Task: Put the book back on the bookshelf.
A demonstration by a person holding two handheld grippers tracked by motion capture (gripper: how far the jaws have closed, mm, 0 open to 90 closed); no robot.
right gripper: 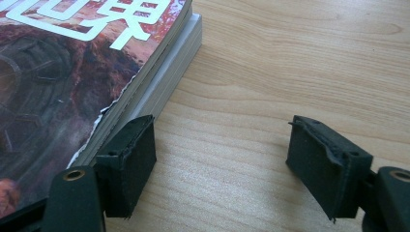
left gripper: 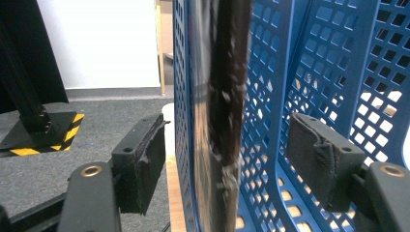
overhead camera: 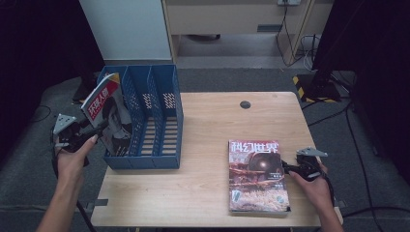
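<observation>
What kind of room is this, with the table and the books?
Probably a lab or workroom set up for recording. A small wooden table stands on grey carpet, with a blue file rack and magazines on it. Black curtains hang at the sides, and cables trail across the floor.

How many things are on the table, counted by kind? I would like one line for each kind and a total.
Magazines: 2, one standing in the rack, one lying flat on the table
Blue file racks: 1
Total: 3
</observation>
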